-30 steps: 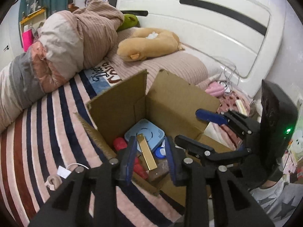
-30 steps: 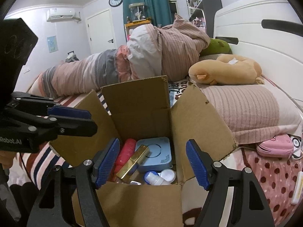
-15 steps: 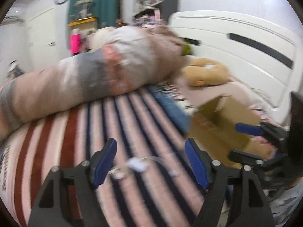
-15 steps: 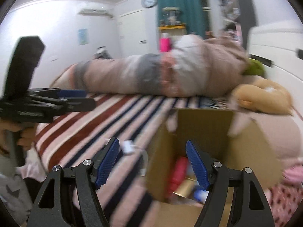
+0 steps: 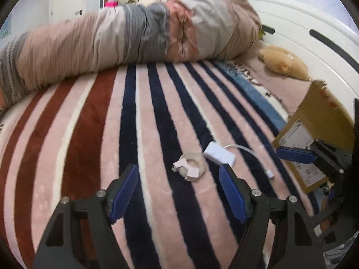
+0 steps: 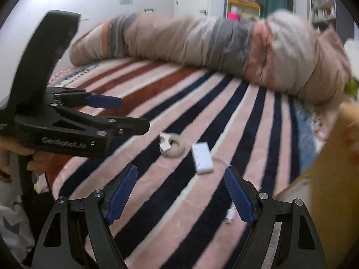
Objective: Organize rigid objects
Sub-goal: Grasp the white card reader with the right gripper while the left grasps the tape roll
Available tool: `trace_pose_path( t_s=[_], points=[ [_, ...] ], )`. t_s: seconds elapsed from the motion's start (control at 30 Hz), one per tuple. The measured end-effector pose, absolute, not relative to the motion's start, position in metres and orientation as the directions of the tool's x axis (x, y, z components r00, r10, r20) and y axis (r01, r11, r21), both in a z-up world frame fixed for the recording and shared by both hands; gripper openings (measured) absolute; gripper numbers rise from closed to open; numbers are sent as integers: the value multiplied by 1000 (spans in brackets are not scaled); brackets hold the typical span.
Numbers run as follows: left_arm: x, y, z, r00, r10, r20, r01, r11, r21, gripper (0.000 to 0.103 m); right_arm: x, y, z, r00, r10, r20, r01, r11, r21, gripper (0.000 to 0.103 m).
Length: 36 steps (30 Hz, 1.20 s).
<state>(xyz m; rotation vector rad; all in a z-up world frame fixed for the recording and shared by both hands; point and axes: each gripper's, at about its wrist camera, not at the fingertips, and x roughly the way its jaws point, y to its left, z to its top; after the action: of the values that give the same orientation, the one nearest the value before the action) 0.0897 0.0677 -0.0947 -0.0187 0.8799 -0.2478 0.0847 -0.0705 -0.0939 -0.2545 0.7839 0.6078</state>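
Striped plush blanket (image 5: 139, 134) in pink, navy and rust red covers a bed and fills most of both wrist views. On it lie two small things side by side: a pale pink tape roll (image 5: 189, 167) and, just to its right, a flat white adapter (image 5: 219, 154) with a thin white cable (image 5: 253, 154) trailing off to a small plug. The left gripper (image 5: 179, 192) hovers above the blanket with its blue-padded fingers spread wide and nothing between them; the tape roll sits just beyond and between the fingertips. The right gripper (image 6: 180, 194) is likewise spread wide and empty, with the tape roll (image 6: 171, 145) and adapter (image 6: 202, 158) lying on the blanket ahead of it, between its two fingers. A brown cardboard box (image 5: 318, 130) stands at the right edge of the bed, well apart from the two small things. A long rolled-up duvet (image 5: 125, 38) in tan, grey and pink lies across the far side, and a tan plush toy (image 5: 282, 61) rests near the white headboard (image 5: 314, 44).
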Motion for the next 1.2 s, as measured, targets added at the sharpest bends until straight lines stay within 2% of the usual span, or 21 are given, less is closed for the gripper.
trace_pose_path(
  t_s=[0.17,0.3,0.43,0.5,0.63,0.73,0.8,0.97,1.2],
  points=[
    [111,60,-131,552,-244,-797,226,964,-138,71,122,-72,-135,507,380,-774,-543,838,55,76],
    [124,50,-149,521,-266,-811,248,956,-155,71,143,-73,-156,485,359,-797,-524,849,63,60],
    [133,45,-157,533,-254,-807,237,960,-146,53,155,-73,-160,488,366,-792,-530,846,64,59],
    [134,44,-158,539,-259,-802,245,959,-145,43,158,-72,-160,490,360,-794,-532,845,55,54],
    [131,43,-158,550,-247,-798,250,960,-124,42,157,-72,-159,499,352,-792,-532,846,41,48],
    [127,44,-154,555,-236,-798,241,963,-117,42,158,-69,-160,508,343,-790,-526,850,30,39],
    [122,47,-149,563,-226,-795,232,966,-110,42,157,-66,-160,511,346,-787,-532,846,26,26],
    [97,60,-122,603,-197,-773,195,976,-96,42,148,-59,-149,507,374,-776,-548,835,44,24],
    [45,82,-62,688,-156,-709,133,987,-88,42,101,-47,-89,549,483,-682,-629,776,43,24]
  ],
)
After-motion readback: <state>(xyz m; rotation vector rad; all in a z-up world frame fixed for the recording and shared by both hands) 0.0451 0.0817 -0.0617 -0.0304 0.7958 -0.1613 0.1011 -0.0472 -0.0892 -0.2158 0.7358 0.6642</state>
